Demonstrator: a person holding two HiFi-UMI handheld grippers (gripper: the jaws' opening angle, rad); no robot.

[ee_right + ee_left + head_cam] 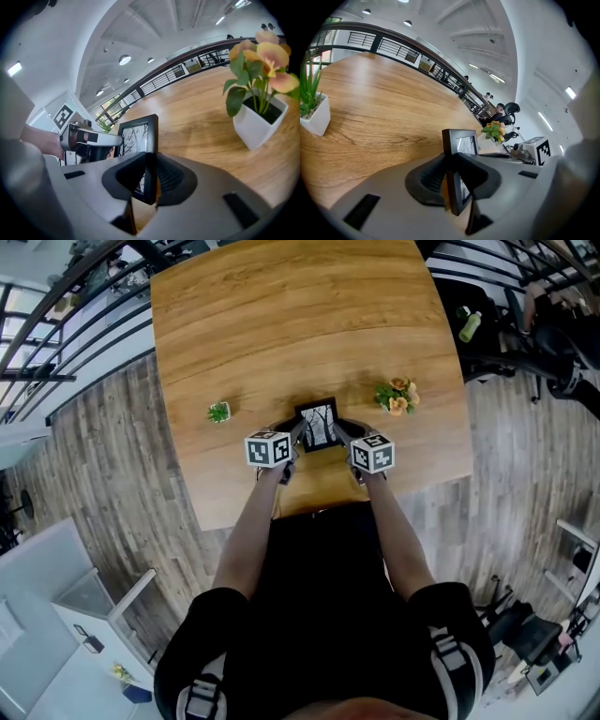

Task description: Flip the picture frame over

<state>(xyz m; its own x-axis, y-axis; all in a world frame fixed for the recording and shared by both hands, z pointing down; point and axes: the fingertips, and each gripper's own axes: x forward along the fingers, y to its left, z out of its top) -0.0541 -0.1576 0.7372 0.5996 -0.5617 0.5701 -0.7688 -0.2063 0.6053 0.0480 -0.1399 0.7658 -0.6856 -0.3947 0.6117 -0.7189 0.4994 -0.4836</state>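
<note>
Two grips are on, one per side. My left gripper (299, 434) is clamped on the left edge of the picture frame (319, 425). Its own view shows the dark moulding pinched between the pads, with the frame's lower corner poking out below them. My right gripper (338, 433) is clenched the same way on the opposite edge, again with the moulding squeezed between the pads.

The frame sits just below the centre of the head view, near the edge of the tabletop (281, 315) closest to me. It is in portrait, and its long axis runs from the edge nearest me toward the top of the picture. Both gripper views show it standing fairly steeply rather than lying flat. The glass with its branch print faces up and back toward me. I cannot tell whether its lower edge touches the wood.

I judge the pickup done and the turn itself in hand. Next I need both wrists to roll together about the line joining the two grips, with even squeeze on each side so the frame does not twist or slip. Then I lower it print-down and let go.

Further out, a small green plant (218, 412) stands to the left and a flowering pot (397, 397) to the right, both apart from the frame.
</note>
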